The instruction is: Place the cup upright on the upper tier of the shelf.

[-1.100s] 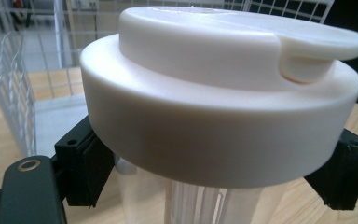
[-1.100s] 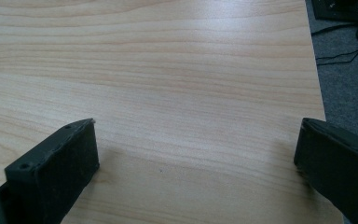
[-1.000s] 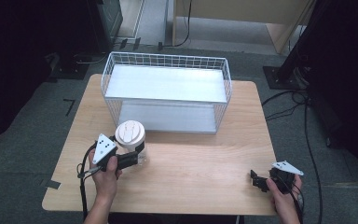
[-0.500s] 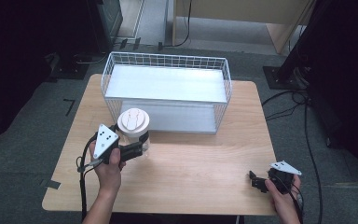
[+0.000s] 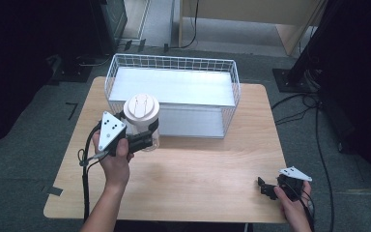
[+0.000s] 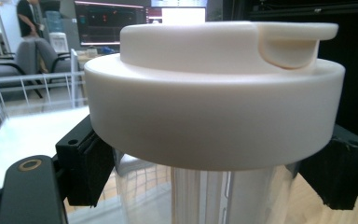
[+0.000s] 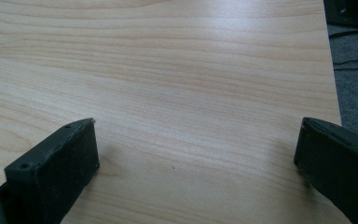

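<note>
Item: cup, clear body, cream lid with a raised sip tab. It is riding in the left claw, lifted off the counter near the counter's left edge, just in front of the basket's front left corner. The jaws are clamping the clear wall from both sides directly under the lid's rim; gripping there is probably letting the rim act as a stop, so the cup is not slipping downward. The cup is staying upright, which suits carrying it over a wire wall.

Item: basket, white wire, with a pale floor, standing along the counter's far edge. Its open top is taking things from above, so the cup is likely heading over the near wall, which calls for height first.

Item: right claw, resting at the counter's near right corner, well apart from the cup. Its jaws are standing wide apart with bare wood between them, holding nothing; it is probably waiting out of the way.

Risk: the cup's base is catching the wire rim if it is carried too low.
</note>
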`<action>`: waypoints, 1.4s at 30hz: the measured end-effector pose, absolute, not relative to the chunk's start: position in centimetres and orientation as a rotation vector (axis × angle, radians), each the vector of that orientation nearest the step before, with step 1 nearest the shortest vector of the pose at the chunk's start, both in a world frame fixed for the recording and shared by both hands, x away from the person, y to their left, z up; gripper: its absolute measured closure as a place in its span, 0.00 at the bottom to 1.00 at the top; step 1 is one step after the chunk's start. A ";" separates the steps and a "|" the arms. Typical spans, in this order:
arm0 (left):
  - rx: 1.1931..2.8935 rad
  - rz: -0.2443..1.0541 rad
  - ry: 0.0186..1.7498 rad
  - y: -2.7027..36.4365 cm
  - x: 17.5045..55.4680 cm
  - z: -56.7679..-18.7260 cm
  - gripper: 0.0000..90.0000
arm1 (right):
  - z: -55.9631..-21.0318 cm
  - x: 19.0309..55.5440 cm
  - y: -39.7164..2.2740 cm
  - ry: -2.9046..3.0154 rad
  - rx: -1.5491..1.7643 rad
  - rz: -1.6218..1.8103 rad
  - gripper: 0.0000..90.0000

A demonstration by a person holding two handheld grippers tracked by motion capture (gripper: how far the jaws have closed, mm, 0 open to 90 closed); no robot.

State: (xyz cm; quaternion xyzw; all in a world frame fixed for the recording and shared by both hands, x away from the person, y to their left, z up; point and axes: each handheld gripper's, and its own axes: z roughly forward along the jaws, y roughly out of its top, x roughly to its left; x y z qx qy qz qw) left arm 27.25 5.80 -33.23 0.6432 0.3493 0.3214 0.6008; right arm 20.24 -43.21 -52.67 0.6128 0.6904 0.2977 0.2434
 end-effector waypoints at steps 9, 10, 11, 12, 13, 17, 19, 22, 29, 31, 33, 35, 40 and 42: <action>1.443 0.829 0.793 5.2 28.7 -30.4 0.17 | -52.7 20.2 -43.2 1.902 1.658 0.822 0.00; 1.438 0.837 0.788 5.0 28.9 -30.1 0.17 | -52.7 20.2 -43.2 1.905 1.656 0.824 0.00; 1.431 0.844 0.784 4.9 29.0 -29.9 0.17 | -52.7 20.2 -43.2 1.906 1.654 0.824 0.00; 1.428 0.849 0.778 4.8 29.2 -29.7 0.17 | -52.7 20.2 -43.2 1.907 1.652 0.825 0.00; 1.425 0.854 0.778 4.7 29.3 -29.5 0.17 | -52.7 20.2 -43.2 1.909 1.651 0.825 0.00; 1.410 0.859 0.775 4.3 29.9 -28.9 0.17 | -52.7 20.2 -43.2 1.909 1.651 0.825 0.00; 1.391 0.872 0.781 4.0 30.6 -28.4 0.17 | -52.7 20.2 -43.2 1.914 1.646 0.825 0.00; 1.380 0.877 0.779 3.7 31.4 -27.8 0.17 | -52.7 20.1 -43.2 1.917 1.645 0.828 0.00; 1.372 0.916 0.776 2.8 33.5 -27.1 0.17 | -52.7 20.1 -43.2 1.920 1.642 0.829 0.00; 1.370 0.916 0.778 2.7 33.9 -27.2 0.17 | -52.7 20.1 -43.2 1.921 1.642 0.831 0.00; 1.353 0.922 0.794 2.6 35.0 -27.4 0.17 | -52.7 20.1 -43.2 1.924 1.644 0.835 0.00; 1.344 0.924 0.809 2.6 36.0 -27.6 0.17 | -52.7 20.1 -43.2 1.924 1.644 0.835 0.00; 1.345 0.938 0.833 2.5 37.9 -27.8 0.17 | -52.7 20.1 -43.2 1.924 1.641 0.840 0.00; 1.349 0.941 0.837 2.4 38.2 -27.8 0.17 | -52.7 20.1 -43.2 1.925 1.642 0.843 0.00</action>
